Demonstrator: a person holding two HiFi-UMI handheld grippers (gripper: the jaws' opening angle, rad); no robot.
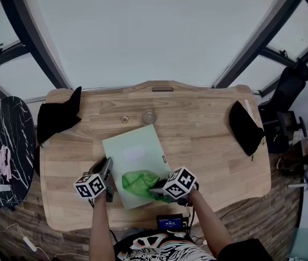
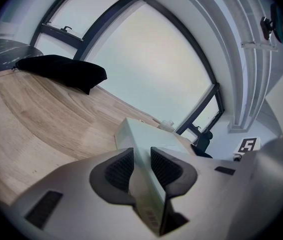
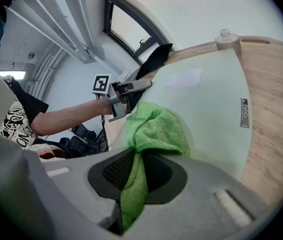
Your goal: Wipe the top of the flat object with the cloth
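Seen from overhead, a pale green flat object (image 1: 135,148) lies slightly askew on the wooden table (image 1: 208,118), toward the table's 6 o'clock side and nearest the person. The left gripper (image 1: 109,168) comes in at the object's 8 o'clock edge. The left gripper view shows its ribbed pads clamped on either side of that thin edge (image 2: 141,166), with the pale top (image 2: 146,136) running away beyond them. A crumpled green cloth (image 1: 139,182) sits on the object's near end, at about its 6 o'clock. The right gripper (image 1: 155,190) reaches it from 4 o'clock, and its own view shows the jaws pinched tight (image 3: 140,171) on a fold of the cloth (image 3: 159,129), the rest bunched on the pale surface (image 3: 206,99). At the object's 12 o'clock, just beyond its far edge, stands a small clear round vessel (image 1: 149,116); what it holds cannot be made out. Black fabric bundles (image 1: 59,117) (image 1: 245,126) rest at the table's 9 and 3 o'clock ends. A black marbled round table (image 1: 7,145) stands off the 9 o'clock end.
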